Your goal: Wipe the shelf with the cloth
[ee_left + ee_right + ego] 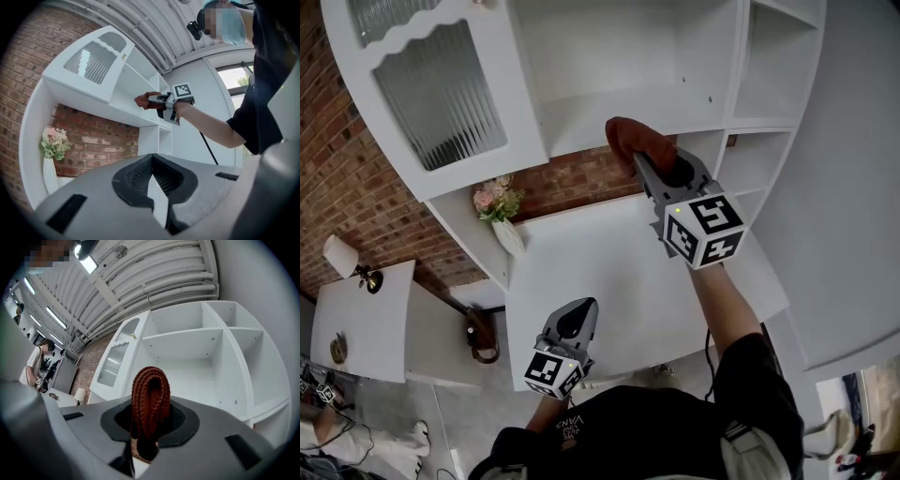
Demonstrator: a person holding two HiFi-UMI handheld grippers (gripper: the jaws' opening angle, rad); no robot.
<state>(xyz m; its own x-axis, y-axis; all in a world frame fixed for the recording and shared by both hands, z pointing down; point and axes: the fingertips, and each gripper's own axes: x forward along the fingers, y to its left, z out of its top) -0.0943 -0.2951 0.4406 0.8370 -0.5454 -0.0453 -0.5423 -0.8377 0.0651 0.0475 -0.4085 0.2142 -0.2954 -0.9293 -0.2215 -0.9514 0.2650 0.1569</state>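
While it hangs low at the bottom centre of the head view, the left hand-held gripper (579,311) has its jaws pressed together on nothing, over the white counter (609,267). Higher, at frame centre, the right hand-held gripper (649,165) clamps a folded rust-red cloth (630,141), whose looped end pokes past the jaws. That cloth sits at the front edge of the white shelf (609,108); contact cannot be told. Left of centre, a vase of pink flowers (499,211) stands at the counter's back corner.
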